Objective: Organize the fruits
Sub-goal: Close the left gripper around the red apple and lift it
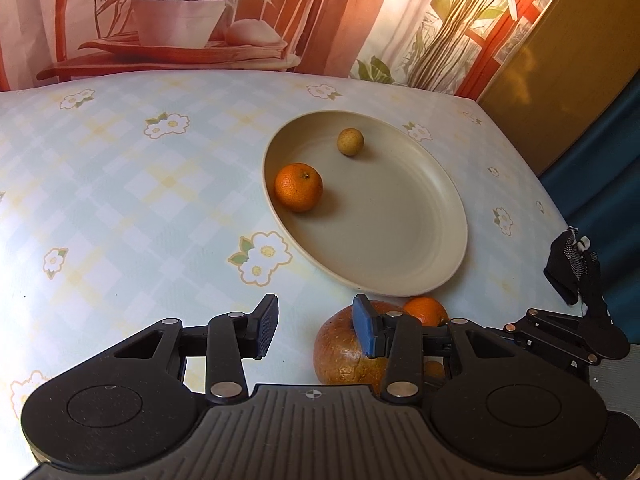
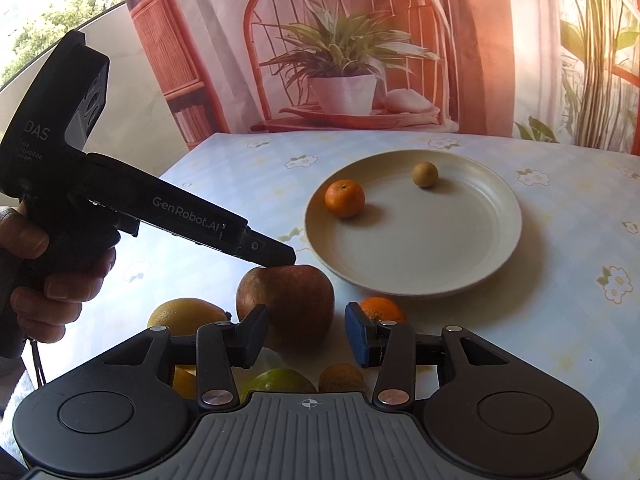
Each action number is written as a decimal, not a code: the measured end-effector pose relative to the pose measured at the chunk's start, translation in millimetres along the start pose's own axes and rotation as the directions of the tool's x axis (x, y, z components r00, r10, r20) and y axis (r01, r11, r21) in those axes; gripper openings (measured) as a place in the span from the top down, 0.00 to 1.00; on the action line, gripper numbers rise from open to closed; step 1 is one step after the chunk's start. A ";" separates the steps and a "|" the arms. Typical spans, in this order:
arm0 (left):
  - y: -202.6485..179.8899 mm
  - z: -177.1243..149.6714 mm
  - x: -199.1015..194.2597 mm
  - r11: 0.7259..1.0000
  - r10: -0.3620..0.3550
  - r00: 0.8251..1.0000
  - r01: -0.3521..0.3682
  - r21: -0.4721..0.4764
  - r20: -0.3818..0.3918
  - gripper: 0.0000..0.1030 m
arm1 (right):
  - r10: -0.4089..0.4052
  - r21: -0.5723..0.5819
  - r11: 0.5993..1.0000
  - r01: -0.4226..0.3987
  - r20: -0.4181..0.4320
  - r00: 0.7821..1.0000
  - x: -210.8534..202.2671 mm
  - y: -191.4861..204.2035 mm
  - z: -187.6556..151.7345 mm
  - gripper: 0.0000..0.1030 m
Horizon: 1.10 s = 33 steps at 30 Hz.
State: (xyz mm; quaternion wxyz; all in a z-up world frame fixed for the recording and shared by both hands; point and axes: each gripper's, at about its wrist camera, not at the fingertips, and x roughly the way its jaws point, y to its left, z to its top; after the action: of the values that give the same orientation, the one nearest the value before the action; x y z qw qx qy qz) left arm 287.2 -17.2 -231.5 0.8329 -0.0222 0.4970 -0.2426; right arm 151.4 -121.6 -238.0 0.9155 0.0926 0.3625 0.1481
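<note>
Left wrist view: your left hand-held gripper point(image 1: 316, 330) is wide open w/ nothing held; its right finger sits over a brown apple point(image 1: 344, 350), a tangerine point(image 1: 426, 310) just behind. Right wrist view: your right hand-held gripper point(image 2: 306, 334) is also open and empty, above a lemon point(image 2: 186, 316), a green fruit point(image 2: 278, 380) & more citrus. Farther on the worktop point(image 1: 120, 200), the beige plate point(image 1: 400, 248) holds an orange point(image 1: 298, 187) near its left rim and a small longan-like fruit point(image 1: 351, 141) farther back.
</note>
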 end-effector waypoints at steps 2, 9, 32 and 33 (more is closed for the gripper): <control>-2.4 -2.0 -1.1 1.000 -0.016 1.000 0.016 0.015 0.001 0.58 | 0.005 -0.011 1.000 -0.005 -0.008 1.000 0.5 2.3 -1.1 0.59; 0.1 -5.6 -3.2 0.997 -0.074 0.997 0.074 0.010 -0.018 0.58 | 0.029 -0.046 0.998 -0.031 -0.041 0.999 9.4 9.5 -2.5 0.53; 5.3 7.5 -5.5 1.000 -0.019 1.000 0.019 -0.004 -0.003 0.60 | -0.001 -0.153 0.988 0.002 0.004 1.000 31.6 21.3 8.5 0.48; 7.0 6.6 -4.9 0.999 -0.040 0.999 0.040 -0.014 -0.009 0.60 | 0.003 -0.143 0.990 -0.003 -0.005 1.000 31.0 19.4 8.3 0.48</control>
State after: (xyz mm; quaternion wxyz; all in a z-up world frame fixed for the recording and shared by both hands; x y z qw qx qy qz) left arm 293.5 -10.3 -226.1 0.8254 -0.0371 0.5019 -0.2559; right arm 174.7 -93.4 -246.4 0.9187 0.0267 0.3529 0.1754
